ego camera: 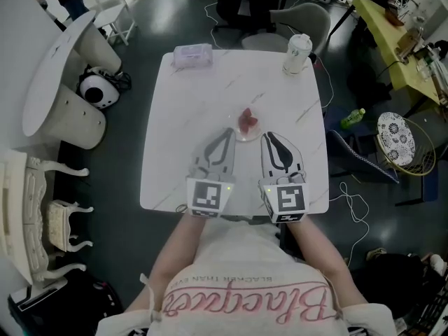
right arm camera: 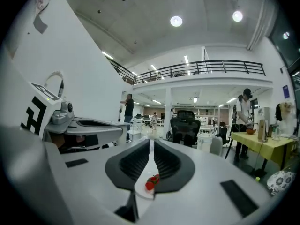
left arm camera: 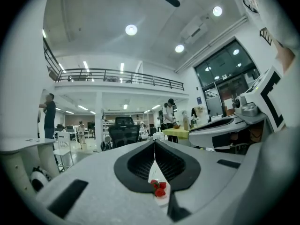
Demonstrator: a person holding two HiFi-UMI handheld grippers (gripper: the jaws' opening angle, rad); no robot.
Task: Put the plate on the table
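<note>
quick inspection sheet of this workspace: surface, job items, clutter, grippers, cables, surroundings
surface: white marbled square table
job's things: small plate carrying red berries, near the table's middle; cannot tell whether it rests on the top
clutter: flat packet at the far left corner, lidded cup at the far right corner
grippers: left gripper and right gripper each closed on the plate's near rim
cables: nothing seen on the table; white cable on the floor at right
surroundings: chair beyond the table, round white table at left, green bottle on the floor, yellow table at right
</note>
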